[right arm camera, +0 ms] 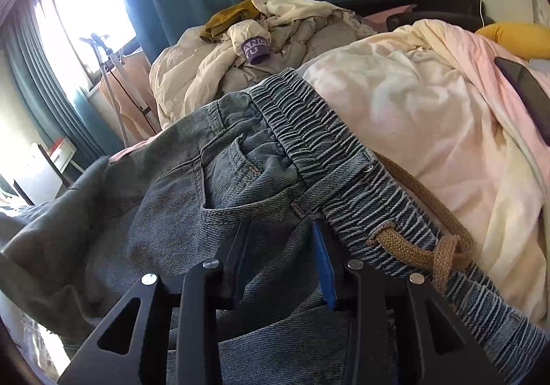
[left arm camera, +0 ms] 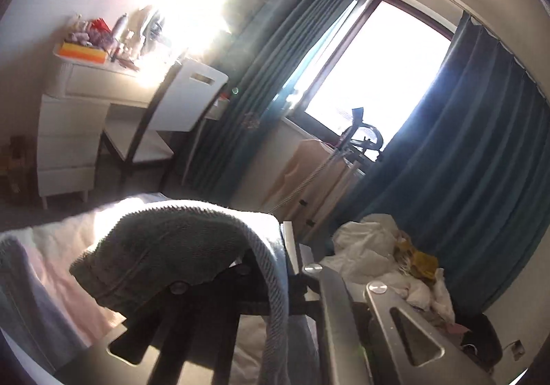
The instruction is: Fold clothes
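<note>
One pair of jeans (right arm camera: 261,179) lies on the bed (right arm camera: 429,110), beside one heap of pale clothes (right arm camera: 275,38). The right claw (right arm camera: 282,258) pinches denim below the waistband. The left claw (left arm camera: 206,285) is clamped on a lifted fold of jeans.

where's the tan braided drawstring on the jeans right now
In the right wrist view, the tan braided drawstring comes out of the blue jeans' elastic waistband, lower right, just beyond the right gripper and against the pale pink-and-cream blanket.
</note>
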{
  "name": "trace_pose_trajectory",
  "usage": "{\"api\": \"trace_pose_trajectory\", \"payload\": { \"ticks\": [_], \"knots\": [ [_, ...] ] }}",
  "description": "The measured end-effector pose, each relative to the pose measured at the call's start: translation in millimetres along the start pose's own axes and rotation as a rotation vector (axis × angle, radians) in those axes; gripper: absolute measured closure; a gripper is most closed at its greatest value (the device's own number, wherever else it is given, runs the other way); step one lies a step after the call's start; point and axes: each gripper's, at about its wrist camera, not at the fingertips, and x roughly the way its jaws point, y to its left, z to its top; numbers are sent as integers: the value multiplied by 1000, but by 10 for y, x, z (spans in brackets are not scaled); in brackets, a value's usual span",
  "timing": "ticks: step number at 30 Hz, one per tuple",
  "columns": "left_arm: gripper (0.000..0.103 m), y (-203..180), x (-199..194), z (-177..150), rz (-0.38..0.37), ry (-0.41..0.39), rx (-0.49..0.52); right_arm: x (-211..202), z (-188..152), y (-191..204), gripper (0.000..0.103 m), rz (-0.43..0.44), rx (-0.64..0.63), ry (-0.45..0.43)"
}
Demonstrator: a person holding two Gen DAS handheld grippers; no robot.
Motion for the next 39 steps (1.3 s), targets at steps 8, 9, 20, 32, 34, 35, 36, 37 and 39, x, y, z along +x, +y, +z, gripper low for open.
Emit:
{"api": "trace_pose_trajectory", "payload": {
  "ticks": [8,9,20,32,34,35,36,37,39],
  "knots": [
    [101,498,189,525,65,22,65,57,-19,135,68,-52,-57,-17],
    [101,476,181,567,33,24,90,66,-20,138,68,-57,-59,-17],
    [100,1433,143,81,98,114,52,118,-36,171,68,-83,-77,-20],
    [85,2752,-113,-469,79,39,-596,146,-57,217,67,-97,-89,-17],
    [84,2809,-48,-469,62,58,-632,151,-52,214,67,-97,-88,-16],
    [84,2813,0,-443,75,64,-632,153,-50,213,67,-96,-88,-16],
    [84,2817,48,-417,87,71,-633,155,-52,213,67,-96,-89,-17],
    [84,2827,99,-393,100,78,-636,157,-56,215,67,-96,-92,-18],
    [84,2915,231,-392,136,104,-661,169,-63,217,67,-99,-101,-20]
  ]
}}
